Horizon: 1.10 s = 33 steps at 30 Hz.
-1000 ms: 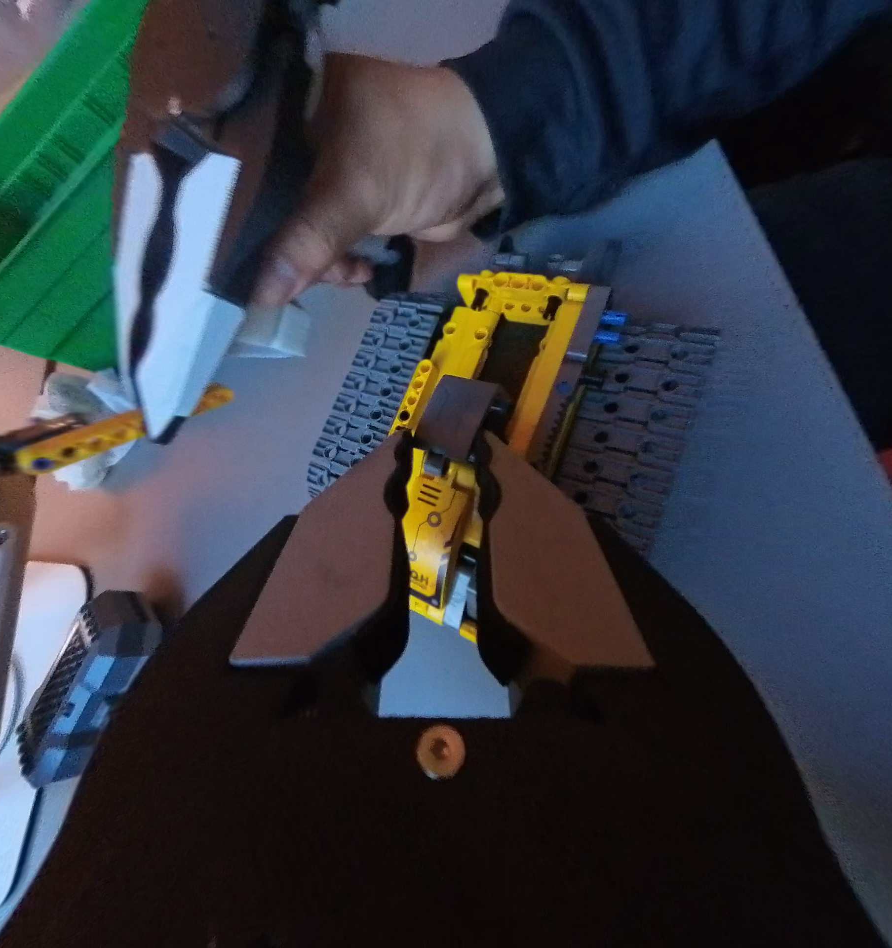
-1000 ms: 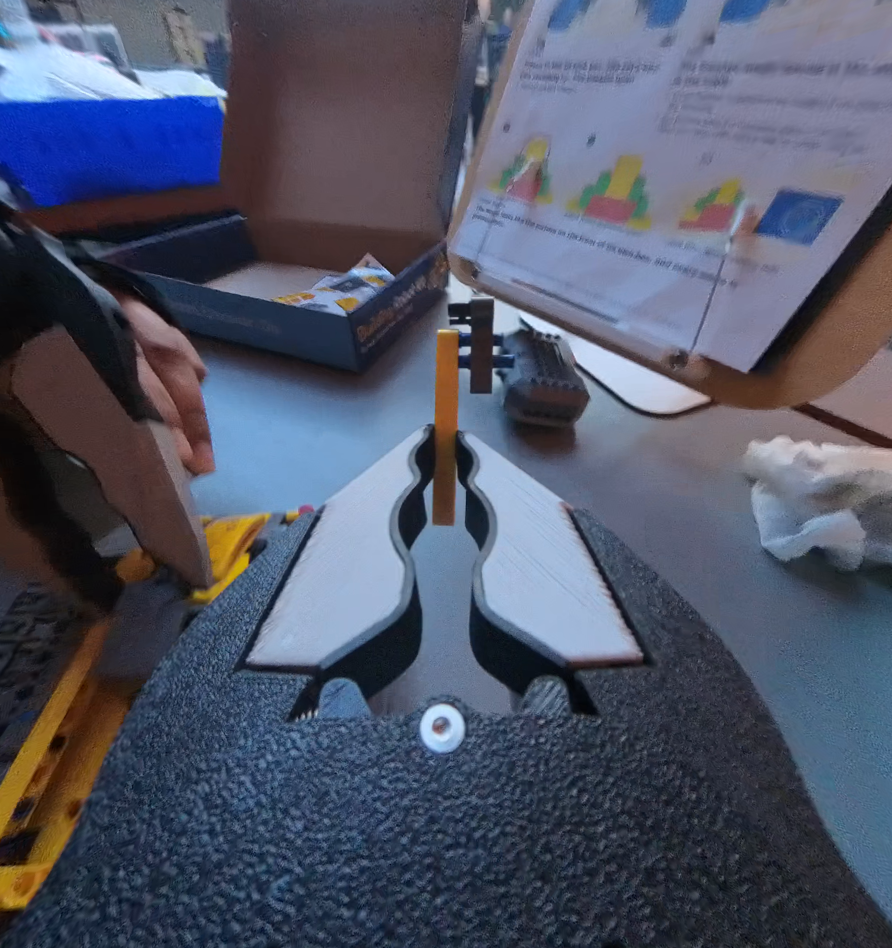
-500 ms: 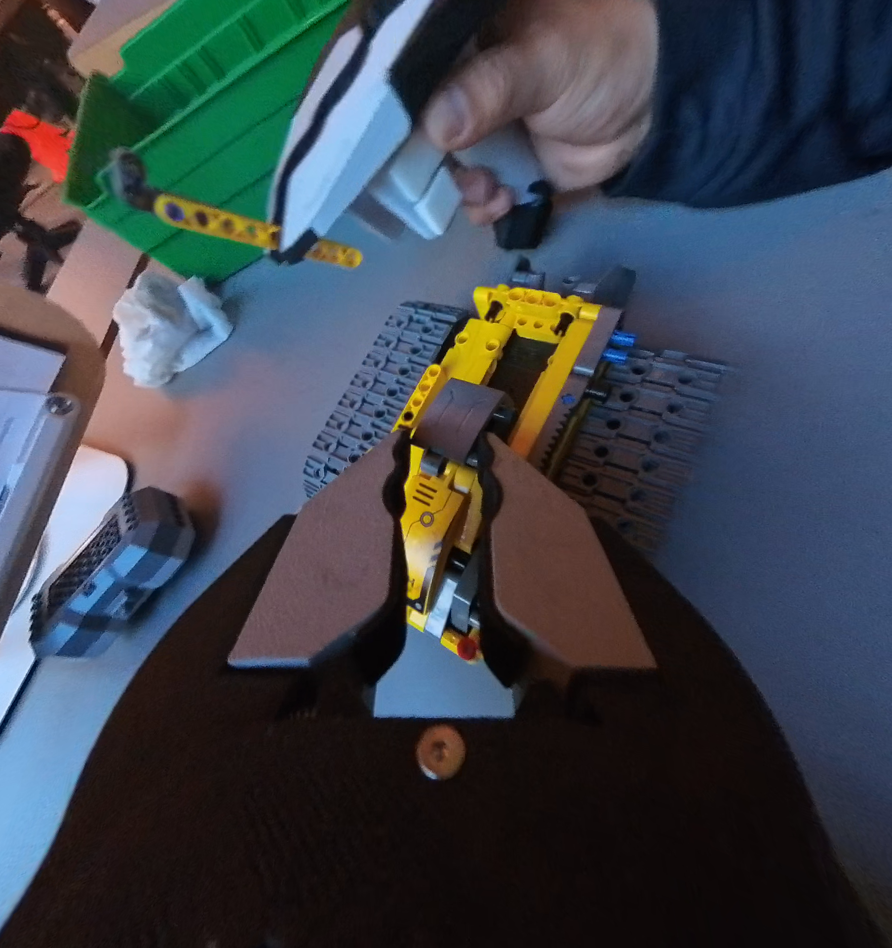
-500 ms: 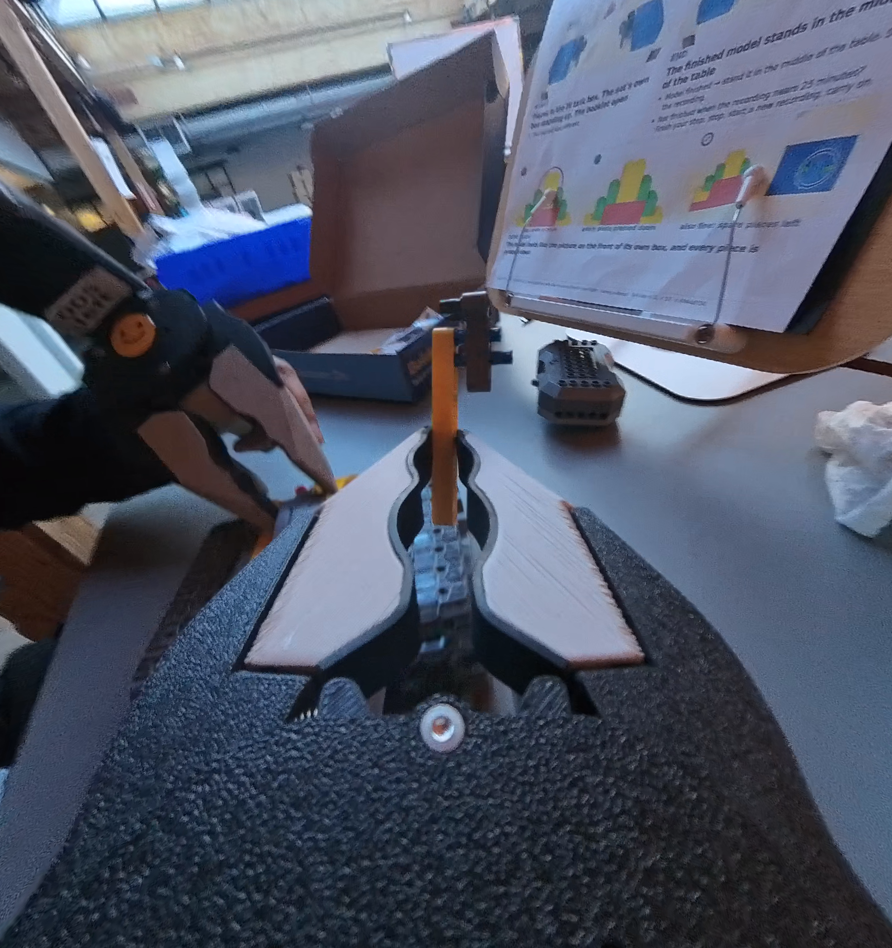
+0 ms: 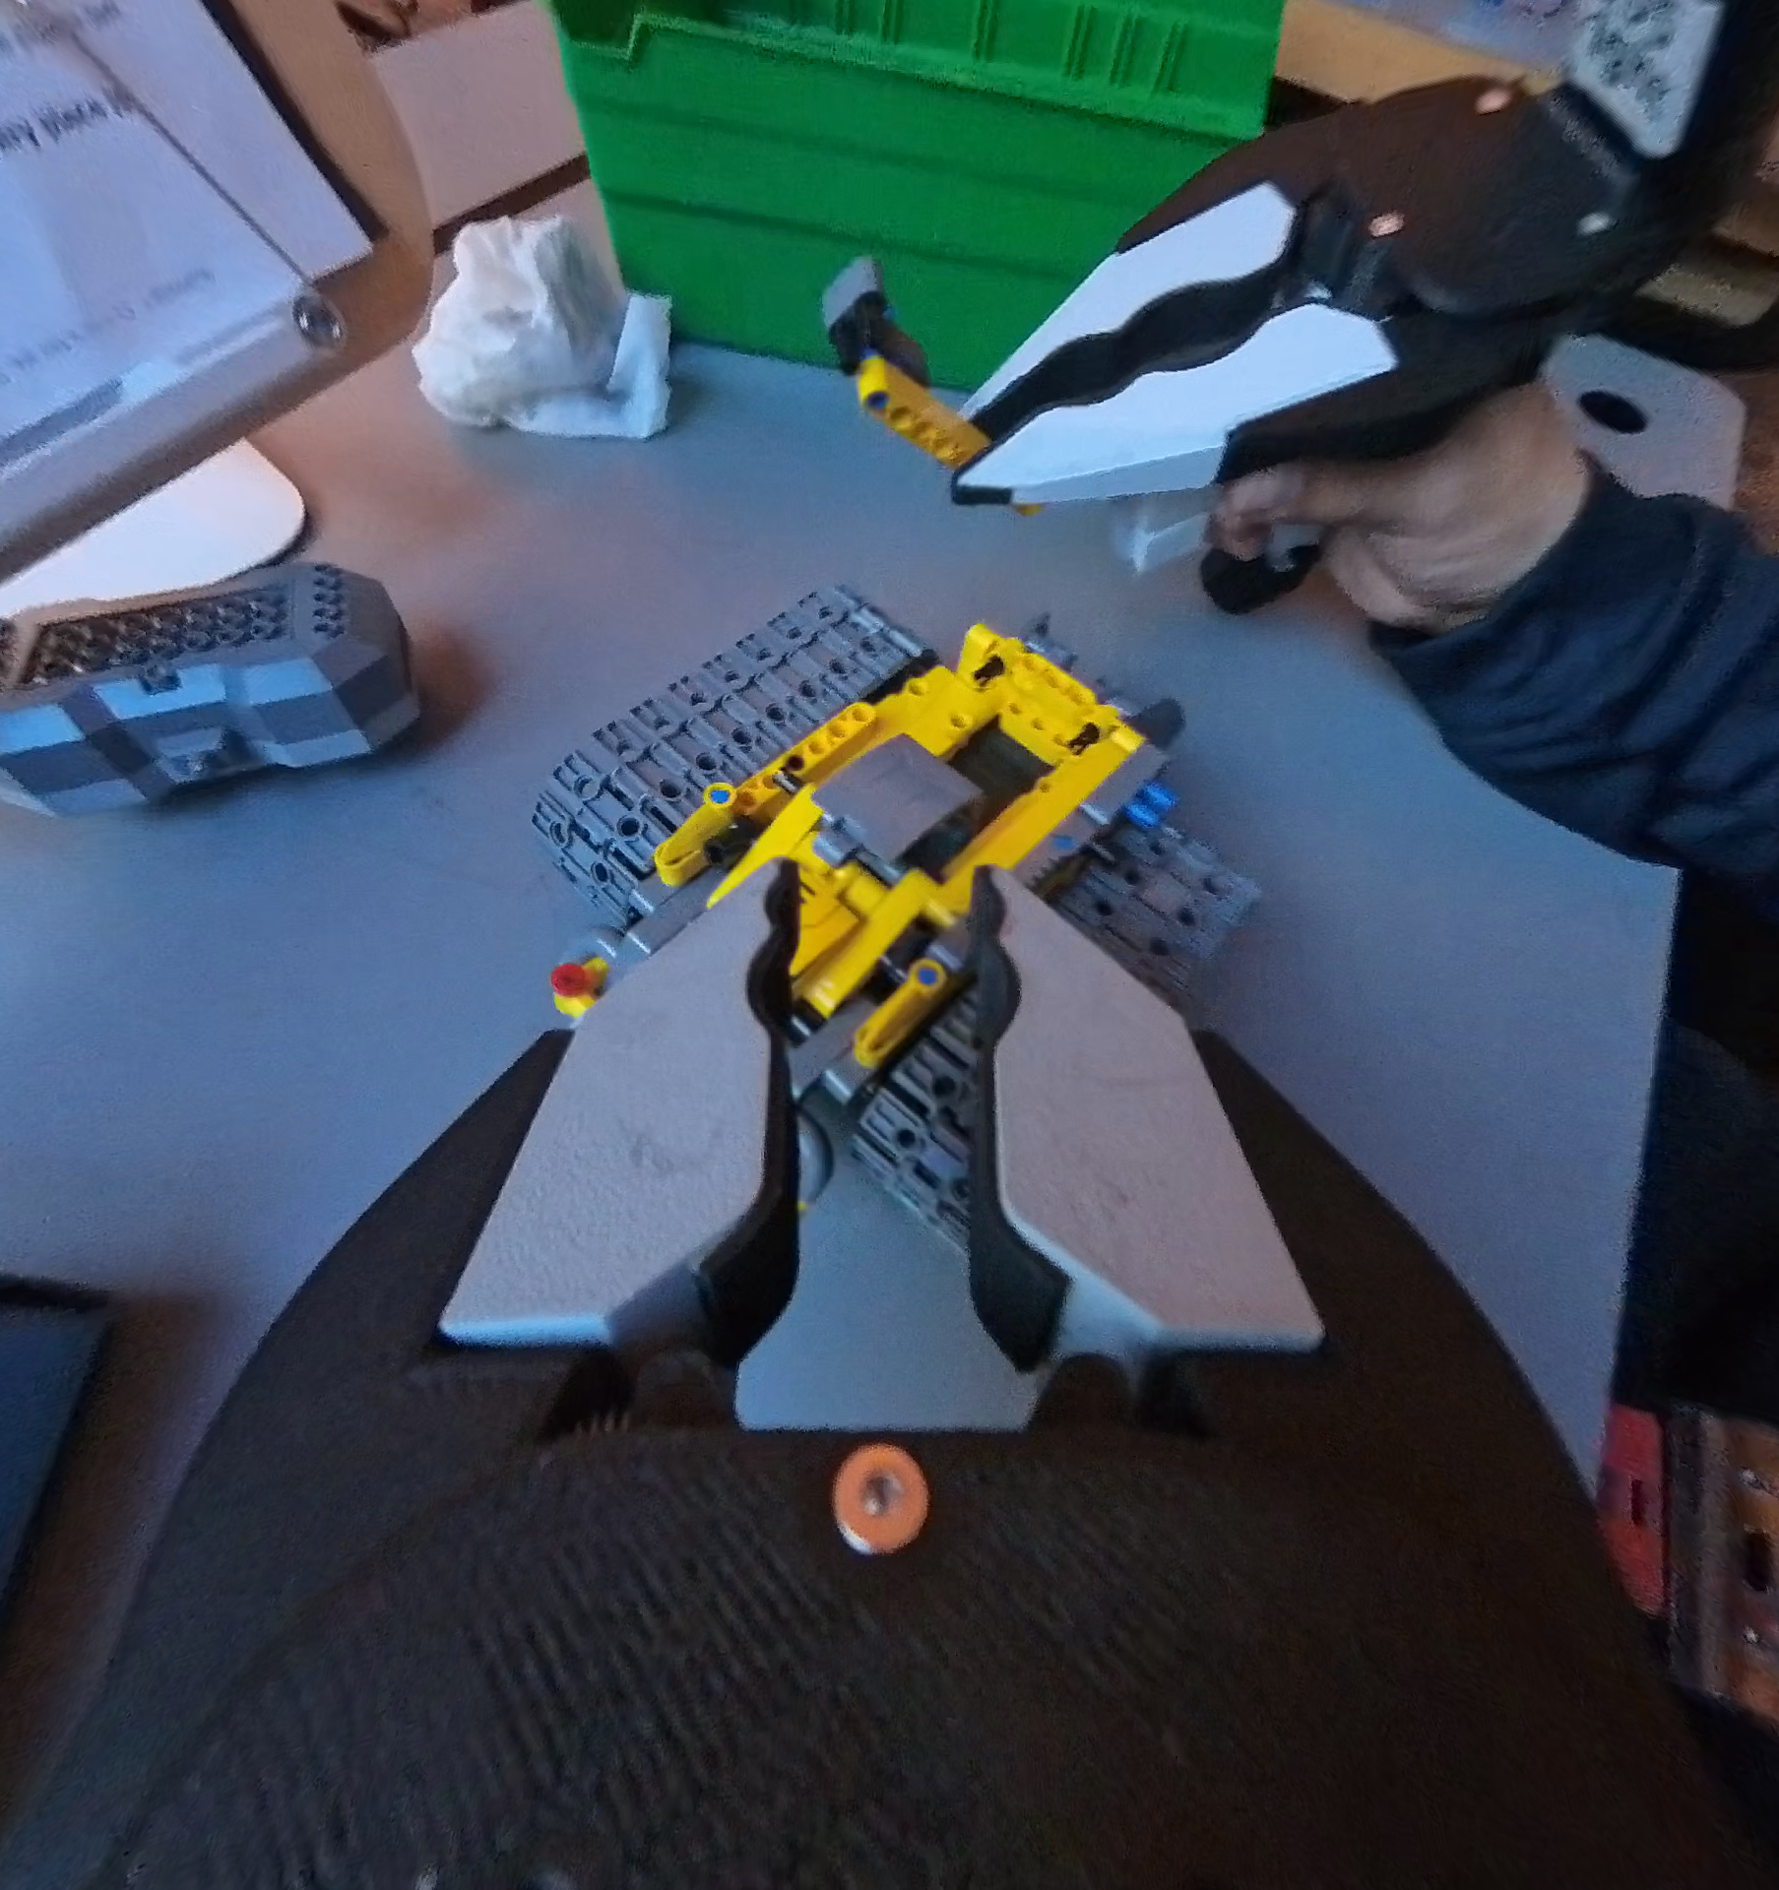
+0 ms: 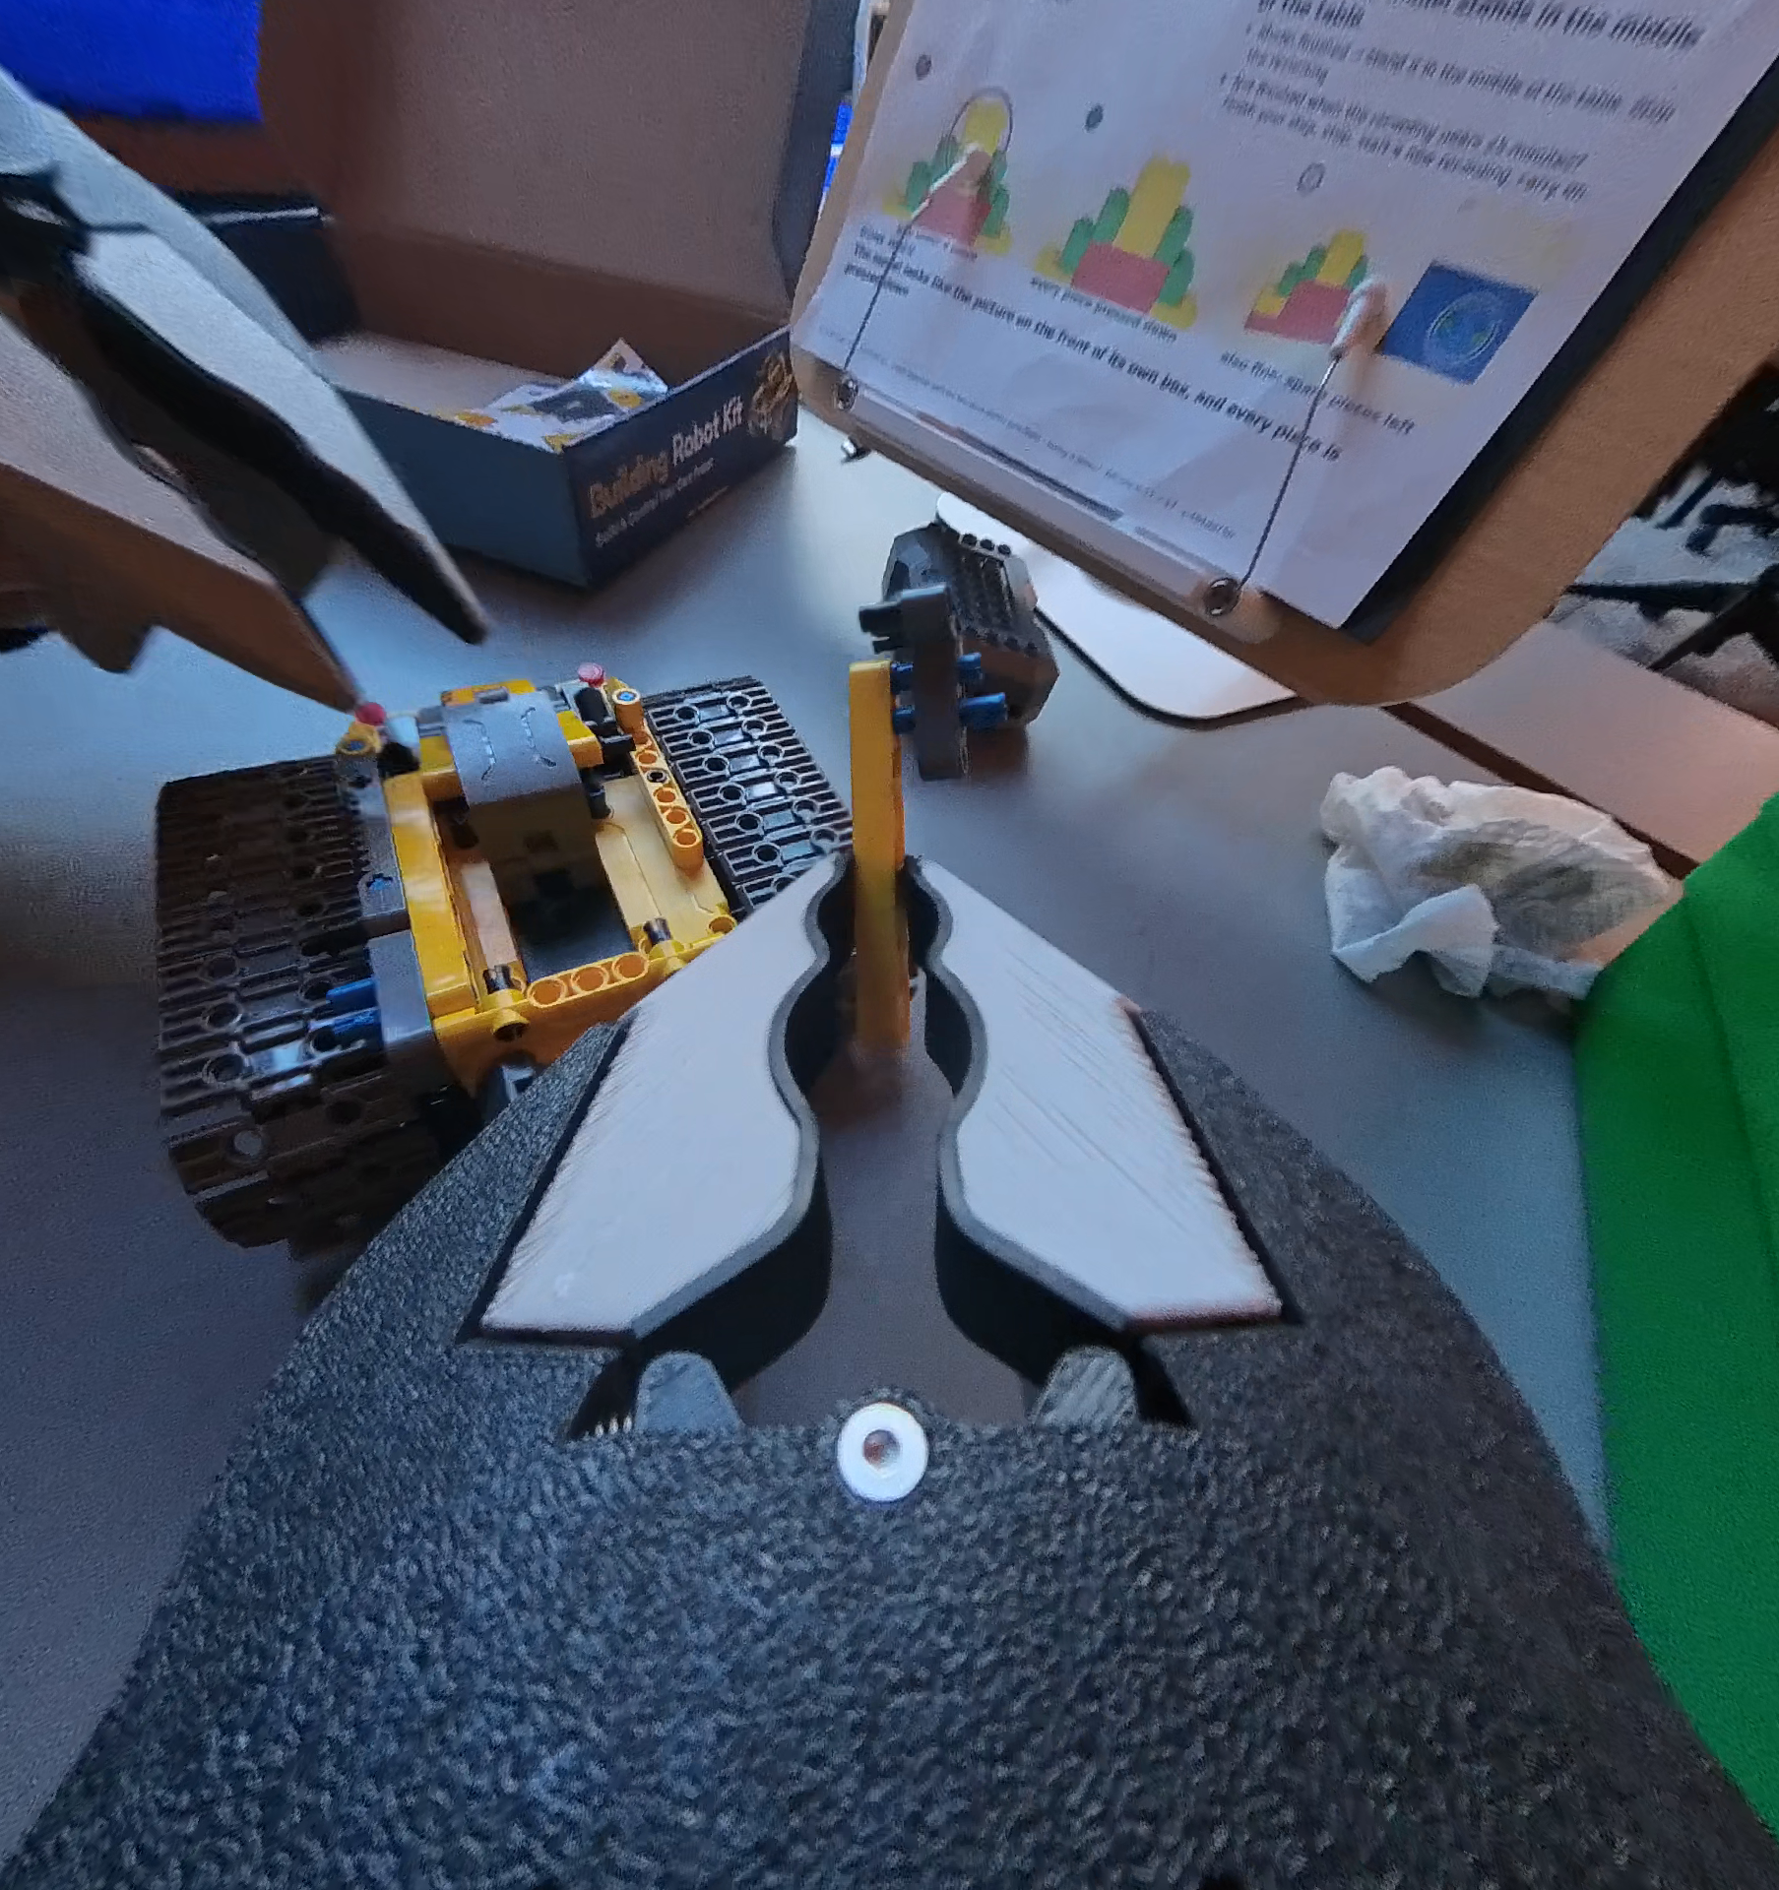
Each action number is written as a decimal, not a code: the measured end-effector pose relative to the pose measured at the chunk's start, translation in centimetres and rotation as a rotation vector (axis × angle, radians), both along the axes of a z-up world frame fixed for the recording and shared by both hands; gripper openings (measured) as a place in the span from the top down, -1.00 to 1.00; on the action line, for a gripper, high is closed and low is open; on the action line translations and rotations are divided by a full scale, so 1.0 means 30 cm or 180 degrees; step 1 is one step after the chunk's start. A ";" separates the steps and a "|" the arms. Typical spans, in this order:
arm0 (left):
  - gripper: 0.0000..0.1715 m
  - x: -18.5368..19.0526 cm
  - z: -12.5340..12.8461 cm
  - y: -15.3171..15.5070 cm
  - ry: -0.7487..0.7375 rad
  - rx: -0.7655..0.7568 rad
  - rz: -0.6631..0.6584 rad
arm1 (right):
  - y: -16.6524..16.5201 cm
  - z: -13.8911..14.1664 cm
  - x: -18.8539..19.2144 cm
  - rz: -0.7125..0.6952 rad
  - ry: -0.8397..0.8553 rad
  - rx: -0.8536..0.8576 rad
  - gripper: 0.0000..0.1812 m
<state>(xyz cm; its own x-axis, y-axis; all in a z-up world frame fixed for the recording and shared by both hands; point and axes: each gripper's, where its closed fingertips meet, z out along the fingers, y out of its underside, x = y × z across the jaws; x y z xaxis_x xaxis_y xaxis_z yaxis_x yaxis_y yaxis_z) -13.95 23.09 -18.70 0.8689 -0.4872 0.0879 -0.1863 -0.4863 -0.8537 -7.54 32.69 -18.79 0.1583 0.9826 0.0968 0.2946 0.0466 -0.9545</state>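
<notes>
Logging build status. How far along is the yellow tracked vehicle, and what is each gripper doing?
Done: tracked vehicle stands on the table, both treads on. In hand: right gripper is shut on a yellow beam with a grey block at its tip; left gripper is open over the vehicle's front, one fingertip at its corner. Left: beam unattached; dark grey part lies loose.

A yellow tracked brick vehicle (image 5: 864, 849) with dark grey treads sits upright on the grey desk (image 5: 251, 972). A slim yellow beam (image 6: 877, 859), a grey piece with blue pins at its far end, is pinched in the right claw (image 6: 877, 869), just beside the vehicle.
</notes>
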 end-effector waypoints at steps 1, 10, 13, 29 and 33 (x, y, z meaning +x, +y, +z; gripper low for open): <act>0.63 0.003 0.027 -0.033 0.0035 0.0057 -0.0033 | -0.004 0.009 0.010 -0.0004 0.0073 0.0006 0.93; 0.64 0.201 -0.070 -0.211 0.0686 -0.0063 -0.0440 | -0.103 0.028 0.106 -0.0056 0.0202 0.0570 0.93; 0.78 0.198 -0.115 -0.139 0.0930 0.0066 -0.0207 | -0.141 0.028 0.131 -0.0130 0.0163 0.0811 0.93; 0.70 0.340 0.011 -0.089 -0.0431 0.0439 -0.0461 | -0.342 0.040 0.153 -0.0100 0.0097 0.1456 0.95; 0.65 0.373 0.059 -0.113 -0.1147 0.0413 -0.0680 | -0.417 0.074 0.152 0.0014 0.0297 0.1676 0.95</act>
<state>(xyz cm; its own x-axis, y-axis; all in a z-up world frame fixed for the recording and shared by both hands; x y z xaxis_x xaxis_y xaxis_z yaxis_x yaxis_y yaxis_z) -2.75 19.70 -16.92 0.6723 -0.6796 0.2933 0.0500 -0.3537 -0.9340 -2.99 20.17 -16.56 0.1858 0.8056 0.5626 0.2084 0.5272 -0.8238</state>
